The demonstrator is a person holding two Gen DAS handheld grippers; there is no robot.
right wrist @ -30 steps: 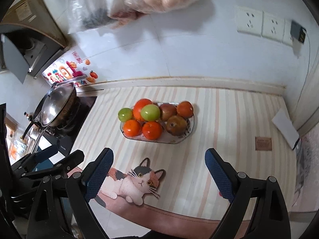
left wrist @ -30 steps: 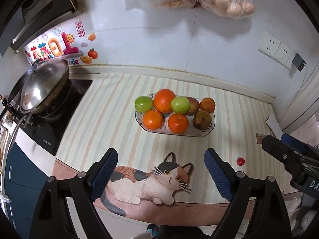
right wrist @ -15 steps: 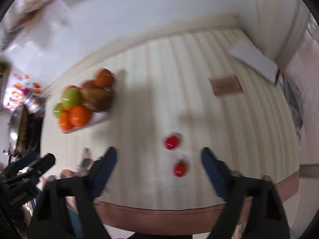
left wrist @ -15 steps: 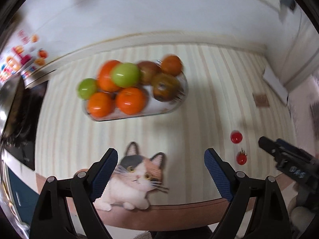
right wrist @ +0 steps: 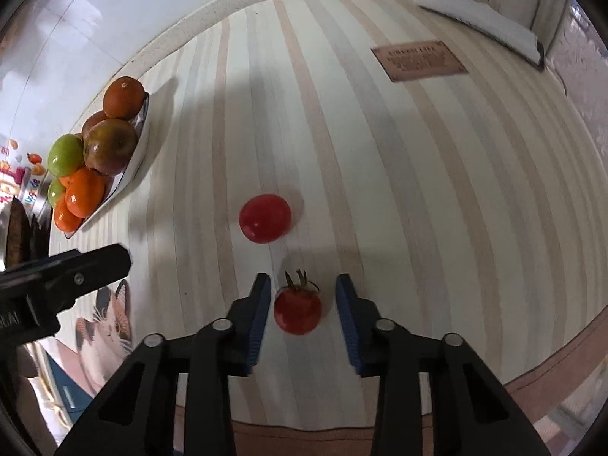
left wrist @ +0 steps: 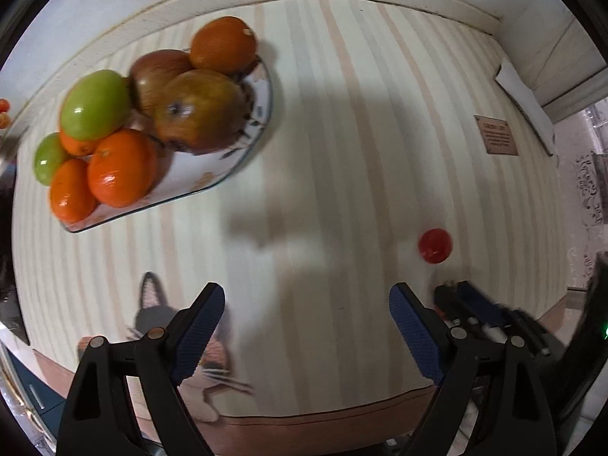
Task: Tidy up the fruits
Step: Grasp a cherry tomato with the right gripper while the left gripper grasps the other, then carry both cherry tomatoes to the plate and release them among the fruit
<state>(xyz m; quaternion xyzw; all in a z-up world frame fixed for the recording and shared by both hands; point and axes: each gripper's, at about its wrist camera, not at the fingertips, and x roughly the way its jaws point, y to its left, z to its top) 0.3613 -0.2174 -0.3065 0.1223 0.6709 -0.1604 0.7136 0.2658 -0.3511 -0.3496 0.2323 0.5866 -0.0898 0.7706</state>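
A white plate [left wrist: 249, 140] piled with oranges, green fruits and brownish apples sits at the left on the striped counter; it also shows in the right wrist view [right wrist: 131, 169]. Two small red tomatoes lie near the front edge. The stemmed tomato [right wrist: 297, 309] sits on the counter between the pads of my right gripper [right wrist: 304, 317], which stands open around it with small gaps on both sides. The smooth tomato [right wrist: 265, 218] [left wrist: 435, 245] lies just beyond. My left gripper [left wrist: 306, 332] is open and empty above the counter, left of the right gripper's fingers [left wrist: 478, 311].
A brown label [right wrist: 418, 60] and a white folded cloth [right wrist: 478, 15] lie at the back right by the wall. A cat picture [left wrist: 197, 345] marks the mat near the counter's front edge [right wrist: 532, 376]. A stove area sits far left.
Both grippers swung right and dropped toward the counter. The right gripper came down around the stemmed tomato and narrowed its jaws. The plate slid to the left of both views.
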